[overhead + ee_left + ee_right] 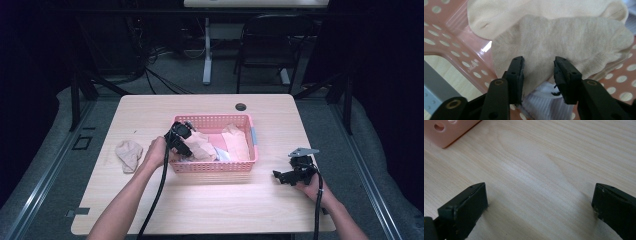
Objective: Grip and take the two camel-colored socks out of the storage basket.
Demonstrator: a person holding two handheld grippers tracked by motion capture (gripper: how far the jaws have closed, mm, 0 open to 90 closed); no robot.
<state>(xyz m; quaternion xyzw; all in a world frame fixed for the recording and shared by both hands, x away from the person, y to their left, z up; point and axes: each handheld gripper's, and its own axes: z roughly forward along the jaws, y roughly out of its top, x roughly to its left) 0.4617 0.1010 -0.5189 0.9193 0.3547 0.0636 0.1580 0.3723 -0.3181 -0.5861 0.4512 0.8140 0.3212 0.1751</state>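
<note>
- The left gripper [186,131] reaches into the left end of the pink perforated basket [212,167], held by the person's left hand [156,152].
- In the left gripper view, its jaws stand on either side of a fold of the beige sock [564,42]. The pads [517,72] lie at the cloth, but a gap is left between them, and whether they already pinch the fold cannot be told.
- Just below the jaw tips lies a white ribbed sock [544,100], partly under the beige one.
- Beyond the beige sock, farther from the tips, lies a paler cream sock [506,15] against the basket wall.
- A further beige sock [129,155] lies on the wooden table [225,205], outside the basket and just left of the left hand.
- The right gripper [285,176] rests low over the table, well to the right of the basket, in the right hand [312,187].
- In the right gripper view its jaws stand wide apart with bare wood between them and a basket corner [446,132] far off at the upper left.
</note>
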